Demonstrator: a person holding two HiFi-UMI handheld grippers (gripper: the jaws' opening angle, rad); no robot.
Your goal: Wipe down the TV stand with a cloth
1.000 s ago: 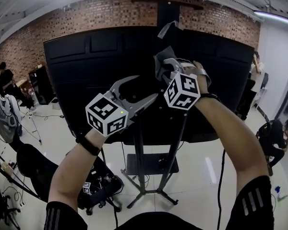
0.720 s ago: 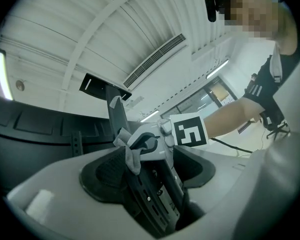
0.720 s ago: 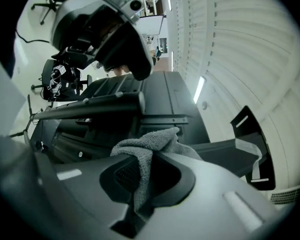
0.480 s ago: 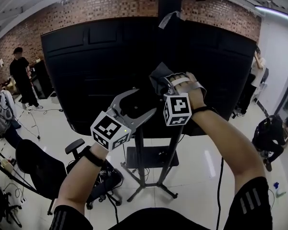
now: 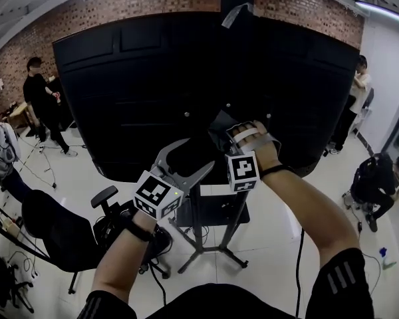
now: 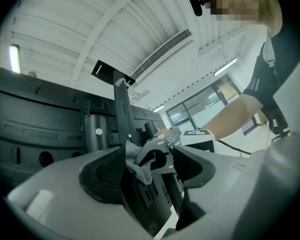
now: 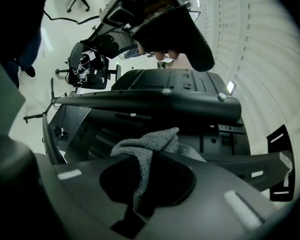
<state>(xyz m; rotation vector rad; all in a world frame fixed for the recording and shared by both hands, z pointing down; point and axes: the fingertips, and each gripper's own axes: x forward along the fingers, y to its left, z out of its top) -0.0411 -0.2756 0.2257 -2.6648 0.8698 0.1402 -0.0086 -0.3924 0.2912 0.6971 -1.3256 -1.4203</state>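
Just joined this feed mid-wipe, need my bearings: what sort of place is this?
Likely an open lab or studio workspace: brick wall, a large TV on a floor stand, office chair and bystanders standing about.

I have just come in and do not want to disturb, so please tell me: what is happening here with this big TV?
A person stands behind a large TV on its stand, with a gripper in each hand. The right gripper is shut on a grey cloth and holds it against the stand's upper part, at the lower middle of the TV's back. The left gripper is open and empty, just beside it, and seems to touch nothing.
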